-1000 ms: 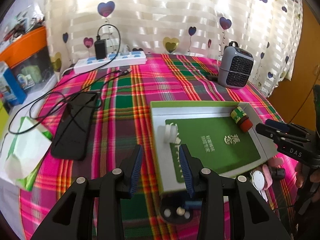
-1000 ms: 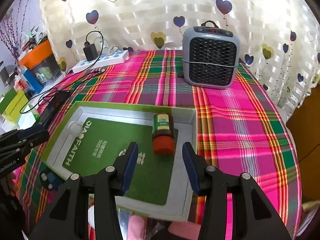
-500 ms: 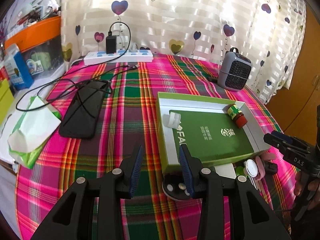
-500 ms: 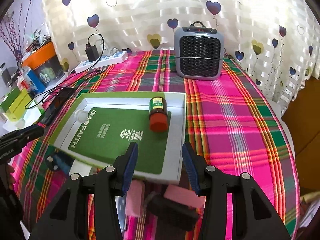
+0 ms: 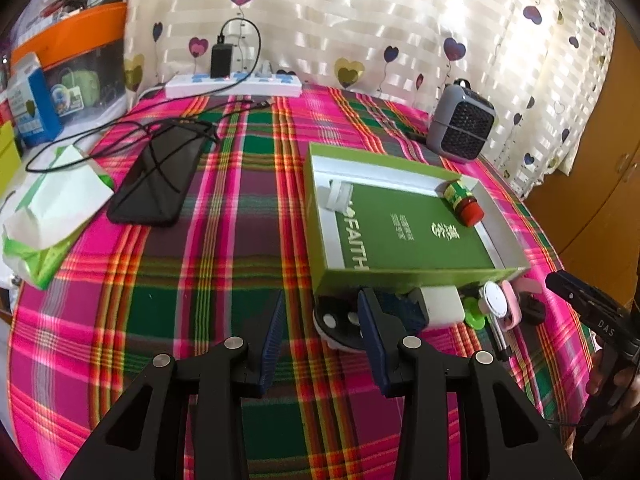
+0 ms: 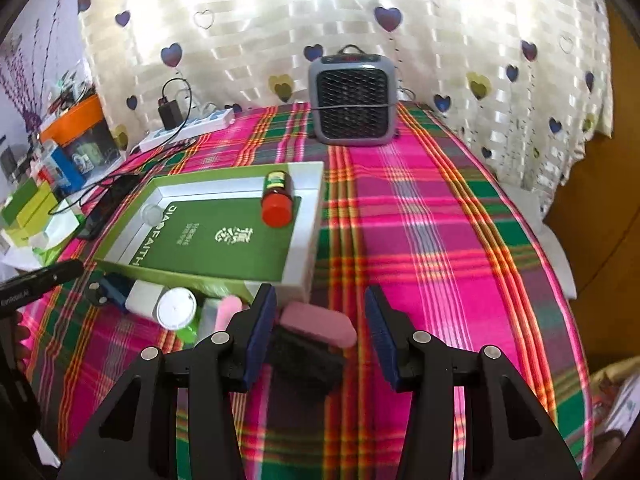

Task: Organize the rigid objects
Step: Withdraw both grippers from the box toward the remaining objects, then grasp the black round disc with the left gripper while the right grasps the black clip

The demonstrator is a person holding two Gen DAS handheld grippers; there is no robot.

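Observation:
An open green box [image 5: 400, 279] [image 6: 310, 216] lies on the plaid tablecloth. It holds a green booklet [image 5: 404, 232], a red-capped bottle [image 5: 464, 202] [image 6: 276, 200] and a white tape roll [image 5: 338, 196]. Small items crowd its near side: a black round piece [image 5: 334, 322], a white block [image 5: 440, 306] [image 6: 144, 300], a white disc [image 5: 494, 300] [image 6: 176, 308], a pink block [image 6: 320, 324] and a black piece [image 6: 304, 360]. My left gripper [image 5: 320, 336] is open just short of the black round piece. My right gripper [image 6: 320, 328] is open above the pink block, pads clear of it.
A grey heater [image 5: 460, 128] [image 6: 352, 100] stands at the back. A power strip [image 5: 234, 84], black phone [image 5: 156, 180] with cables and a tissue pack [image 5: 52, 208] occupy the left. Bare cloth [image 6: 440, 260] stretches to the right of the box.
Both grippers have drawn back from over the box toward the table's near side. The box looks farther off, and the small items in front of it have come into view.

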